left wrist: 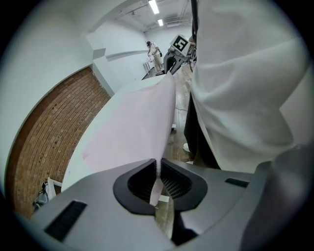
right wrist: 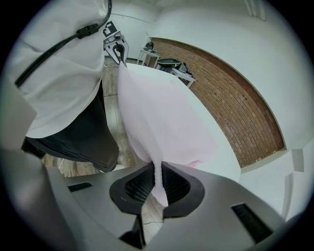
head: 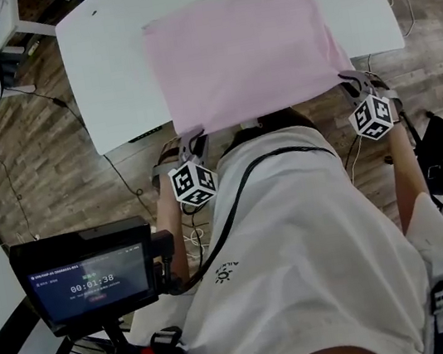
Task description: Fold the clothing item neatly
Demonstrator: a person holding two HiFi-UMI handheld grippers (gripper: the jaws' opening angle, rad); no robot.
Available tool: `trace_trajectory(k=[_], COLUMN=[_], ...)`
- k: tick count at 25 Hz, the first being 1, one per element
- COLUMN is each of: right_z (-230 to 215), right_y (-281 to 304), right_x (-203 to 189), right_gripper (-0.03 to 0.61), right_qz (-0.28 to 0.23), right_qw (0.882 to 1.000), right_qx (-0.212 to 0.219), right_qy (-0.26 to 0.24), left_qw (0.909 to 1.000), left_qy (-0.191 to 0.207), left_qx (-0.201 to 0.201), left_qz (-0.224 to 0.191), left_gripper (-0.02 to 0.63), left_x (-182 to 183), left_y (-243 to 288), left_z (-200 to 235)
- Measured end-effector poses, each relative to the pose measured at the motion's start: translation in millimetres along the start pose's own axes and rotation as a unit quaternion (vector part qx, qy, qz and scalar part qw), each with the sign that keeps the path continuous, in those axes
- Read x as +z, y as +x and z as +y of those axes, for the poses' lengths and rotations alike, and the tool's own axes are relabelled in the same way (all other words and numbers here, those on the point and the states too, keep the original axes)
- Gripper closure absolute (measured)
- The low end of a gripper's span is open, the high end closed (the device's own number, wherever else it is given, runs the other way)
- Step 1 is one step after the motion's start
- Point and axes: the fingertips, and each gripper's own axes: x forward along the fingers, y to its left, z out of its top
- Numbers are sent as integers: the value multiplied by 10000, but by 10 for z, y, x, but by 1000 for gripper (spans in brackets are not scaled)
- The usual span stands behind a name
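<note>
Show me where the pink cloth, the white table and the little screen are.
pink cloth (head: 242,51): head view, middle of the spread fabric.
white table (head: 105,57): head view, bare top left of the cloth.
screen (head: 92,283): head view, centre of the lit display.

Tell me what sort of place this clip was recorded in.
Probably an indoor recording lab or studio, not a home: a white table under the pink garment, a timer screen on a stand, loose cables on the wood floor, and a brick wall.
</note>
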Motion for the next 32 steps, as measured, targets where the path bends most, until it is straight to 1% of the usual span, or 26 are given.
trace_trajectory(k=[7,12,18,20,23,26,29,32], right_z=[-122,-418,-720,-856,-1104,-1310,-1495,-1699], right_y=[-175,-292,-349,-280,-67,16,115,334], right_x=[43,112,219,290,441,522,595,600], right_gripper=[538,538,538,538,538,538,538,538], right_qz=[-118,-251,-384,-421,-473,-496,-548,-599], right_qw=[9995,9979,9962,9958,9953,9949,9943,9945], right_qx=[-263,-585,-784,-809,-815,-818,-805,-723], right_qy=[105,112,-58,-105,-209,-319,-426,-461], left_qw=[9999,9991,9978,9975,9968,9960,9958,9961], left_qy=[32,144,250,263,299,346,405,430], left_qx=[1,251,526,592,711,810,814,768], left_qz=[-158,-305,-307,-280,-216,-151,-35,100], left_gripper=[581,581,583,583,583,583,583,583], left_x=[151,311,400,379,303,309,281,265], left_y=[-246,-418,-500,-464,-354,-289,-182,53], left_z=[116,362,658,828,1195,1485,1725,1975])
